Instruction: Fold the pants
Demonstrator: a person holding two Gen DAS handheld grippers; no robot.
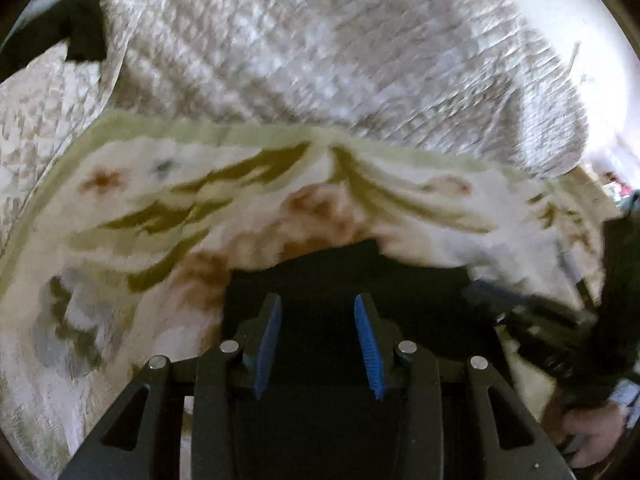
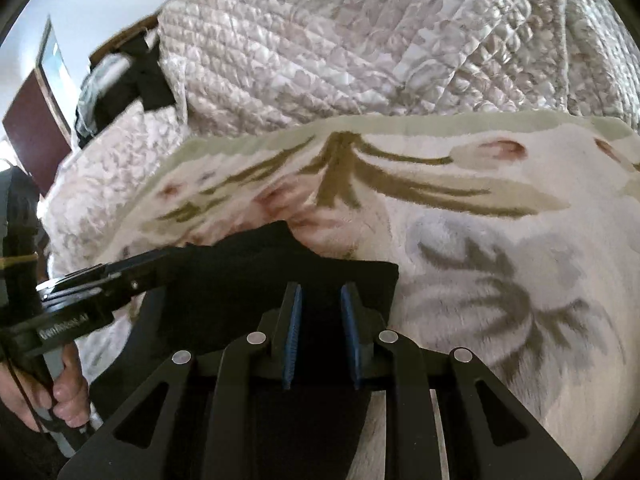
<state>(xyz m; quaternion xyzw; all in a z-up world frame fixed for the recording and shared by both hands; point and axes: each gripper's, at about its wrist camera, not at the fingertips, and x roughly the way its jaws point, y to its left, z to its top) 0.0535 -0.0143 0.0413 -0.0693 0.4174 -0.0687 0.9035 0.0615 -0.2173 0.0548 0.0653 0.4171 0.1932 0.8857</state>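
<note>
The black pants [image 2: 280, 272] lie on the flowery blanket [image 2: 480, 240]. The left gripper [image 1: 318, 300] and right gripper [image 2: 320, 292] hover above, jaws apart, holding nothing.

black pants [image 2: 280, 276] mostly hidden beneath gripper, floral blanket [image 1: 160, 208] motion-blurred

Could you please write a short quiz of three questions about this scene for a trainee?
1. True or false: the black pants lie on a floral blanket.
2. Which hand-held gripper has the wider gap between its fingers? A. left hand-held gripper B. right hand-held gripper
3. Fill in: behind the blanket lies a quilted ____.

Key: 1 true; 2 A; 3 bedspread.
</note>
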